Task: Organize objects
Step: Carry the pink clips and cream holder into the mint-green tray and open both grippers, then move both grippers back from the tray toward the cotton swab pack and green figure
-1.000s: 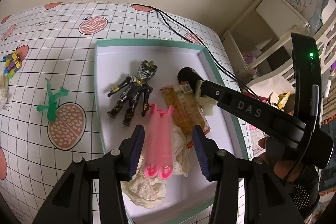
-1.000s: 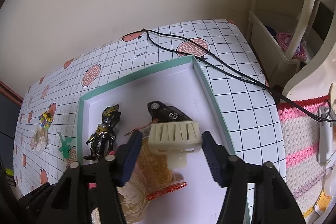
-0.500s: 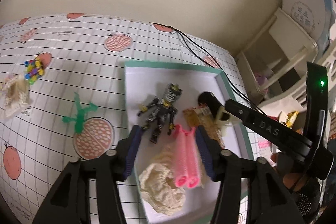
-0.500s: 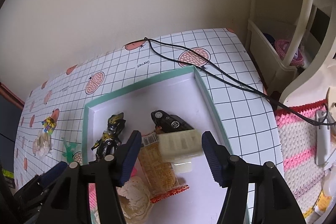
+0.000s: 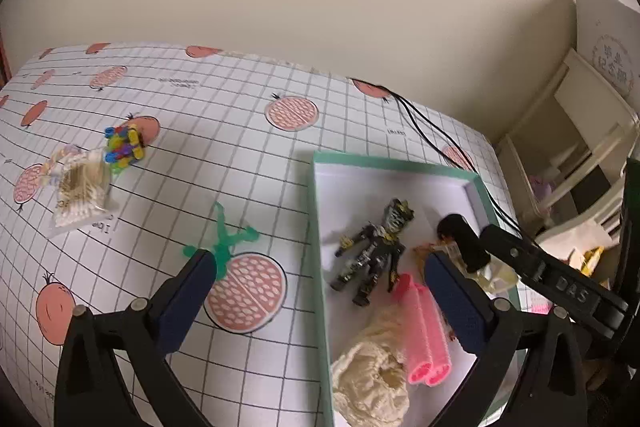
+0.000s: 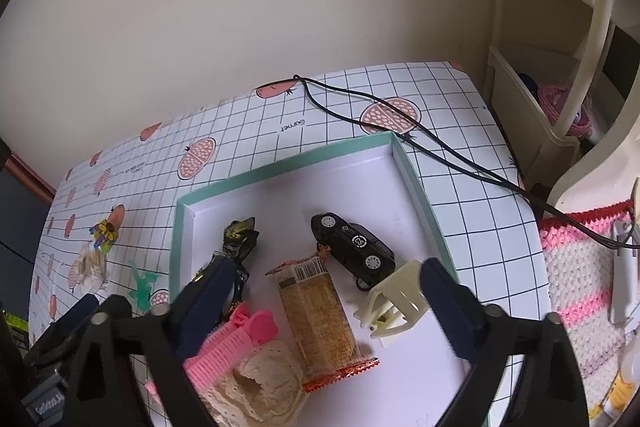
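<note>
A teal-rimmed white tray [image 6: 280,171] holds a dark toy figure [image 6: 240,239], a black toy car [image 6: 352,247], a snack packet [image 6: 316,311], pink hair rollers [image 6: 232,339], a cream lace scrunchie [image 6: 260,383] and a cream hair claw [image 6: 396,303]. My right gripper [image 6: 328,275] hangs open above the tray, and the claw lies loose by its right finger. My left gripper [image 5: 320,275] is open wide over the tray's left rim [image 5: 316,227]. On the table left of the tray lie a green plastic figure [image 5: 224,239], a colourful bead cluster [image 5: 122,145] and a bag of cotton swabs [image 5: 80,191].
A black cable [image 6: 440,151] runs across the table behind the tray's far right corner. A cream shelf unit [image 6: 540,99] stands off the table's right edge, above a pink and white knitted mat [image 6: 580,287]. A plain wall backs the table.
My left gripper pulled back from the pink rollers, swung left and opened wider. The cream claw, earlier between my right fingers, now lies tilted in the tray.
</note>
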Action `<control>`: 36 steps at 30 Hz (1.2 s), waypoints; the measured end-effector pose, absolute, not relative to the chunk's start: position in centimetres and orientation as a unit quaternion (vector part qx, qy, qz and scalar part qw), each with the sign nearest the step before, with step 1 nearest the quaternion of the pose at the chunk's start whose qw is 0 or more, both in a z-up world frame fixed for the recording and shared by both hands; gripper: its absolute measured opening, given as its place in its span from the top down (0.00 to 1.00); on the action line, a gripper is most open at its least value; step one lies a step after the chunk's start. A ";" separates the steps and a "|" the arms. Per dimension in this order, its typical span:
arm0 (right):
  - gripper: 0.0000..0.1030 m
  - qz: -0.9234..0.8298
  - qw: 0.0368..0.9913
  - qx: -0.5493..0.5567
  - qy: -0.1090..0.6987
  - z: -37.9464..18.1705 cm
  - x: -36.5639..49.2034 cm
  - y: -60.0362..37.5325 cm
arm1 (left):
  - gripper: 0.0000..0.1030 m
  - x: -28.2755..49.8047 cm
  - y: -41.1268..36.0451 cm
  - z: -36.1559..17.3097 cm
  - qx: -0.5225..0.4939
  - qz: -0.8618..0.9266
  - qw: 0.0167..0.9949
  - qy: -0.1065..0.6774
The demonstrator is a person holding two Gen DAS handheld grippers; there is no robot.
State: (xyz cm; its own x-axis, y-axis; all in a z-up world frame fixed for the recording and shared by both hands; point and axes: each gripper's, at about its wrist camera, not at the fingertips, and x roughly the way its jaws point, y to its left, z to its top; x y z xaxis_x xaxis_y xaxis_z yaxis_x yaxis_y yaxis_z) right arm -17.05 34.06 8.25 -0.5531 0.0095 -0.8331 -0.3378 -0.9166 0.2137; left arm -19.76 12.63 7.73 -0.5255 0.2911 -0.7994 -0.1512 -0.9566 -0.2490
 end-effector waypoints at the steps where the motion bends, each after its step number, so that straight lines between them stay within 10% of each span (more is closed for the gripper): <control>1: 0.02 0.864 0.100 -0.460 0.177 8.3 -17.0 34.0 | 0.00 -19.8 12.6 7.7 -0.470 0.871 0.123 -0.073; 36: 0.00 0.902 0.016 -0.414 0.124 12.9 -20.7 20.5 | 0.00 -22.8 -3.7 10.2 -0.447 0.887 0.020 -0.119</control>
